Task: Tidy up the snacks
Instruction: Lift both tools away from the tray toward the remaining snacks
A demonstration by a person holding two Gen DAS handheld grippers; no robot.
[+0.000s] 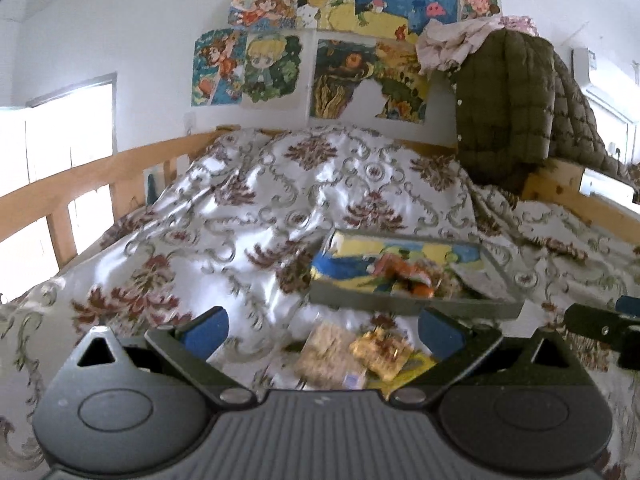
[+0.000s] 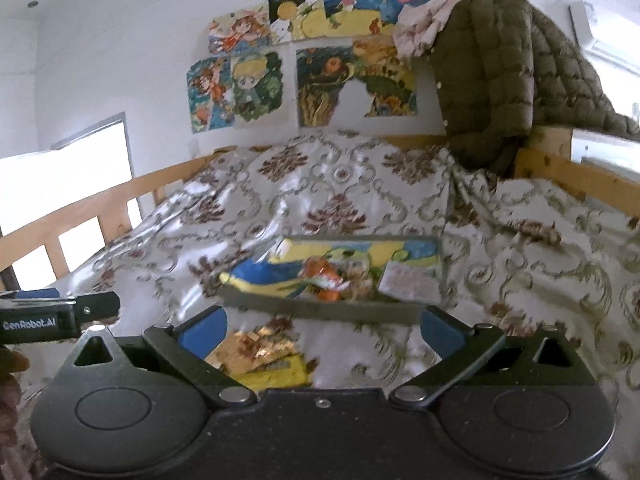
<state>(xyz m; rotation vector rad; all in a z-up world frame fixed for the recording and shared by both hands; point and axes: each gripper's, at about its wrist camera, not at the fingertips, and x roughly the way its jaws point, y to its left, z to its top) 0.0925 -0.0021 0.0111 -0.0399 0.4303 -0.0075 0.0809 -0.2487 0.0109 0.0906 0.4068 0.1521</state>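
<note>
Two hand-held grippers, left (image 1: 322, 330) and right (image 2: 322, 330), I hold spread wide and empty above snack packets (image 1: 352, 354) on the bed (image 1: 224, 208), near the tray (image 1: 412, 302).

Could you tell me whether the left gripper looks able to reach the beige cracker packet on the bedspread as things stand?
Probably yes: the left gripper is open, and the beige cracker packet lies uncovered between its fingers, beside the gold packet.

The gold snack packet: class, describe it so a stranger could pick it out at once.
On the floral bedspread, find the grey tray. Just in front lie two loose packets. The gold snack packet is shiny and crinkled, right of the paler, matte beige packet.
</note>
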